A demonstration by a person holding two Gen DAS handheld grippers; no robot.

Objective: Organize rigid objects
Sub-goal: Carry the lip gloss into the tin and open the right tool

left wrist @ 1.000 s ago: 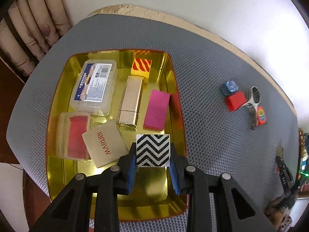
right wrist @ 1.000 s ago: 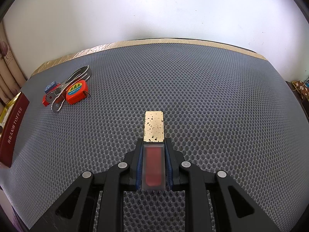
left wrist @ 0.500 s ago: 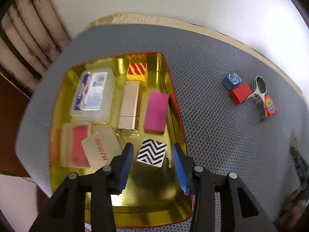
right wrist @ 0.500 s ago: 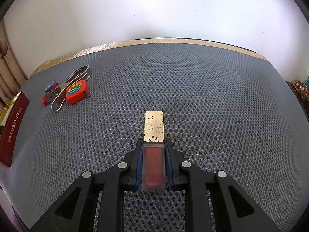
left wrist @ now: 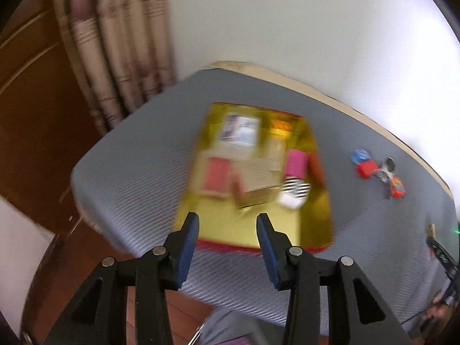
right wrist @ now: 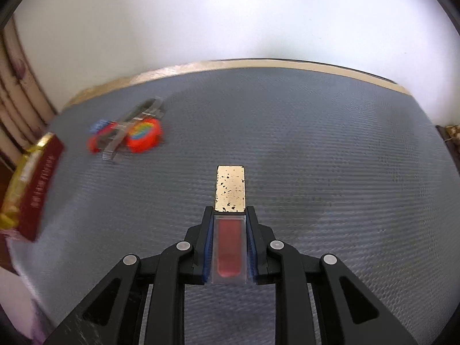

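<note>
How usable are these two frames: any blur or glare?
Left wrist view: heavy motion blur smears the gold tray and its contents; left gripper stays sharp. Right wrist view: held lipstick crisp, tape measure blurred, white wall overexposed.

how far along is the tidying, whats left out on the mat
Mostly done: the gold tin already holds several items, including the zigzag block. The left gripper is open with nothing in it. In hand: the right gripper is shut on a clear case with a gold end. Left on the mat: a red block, a blue piece, a metal tool and a tape measure.
</note>
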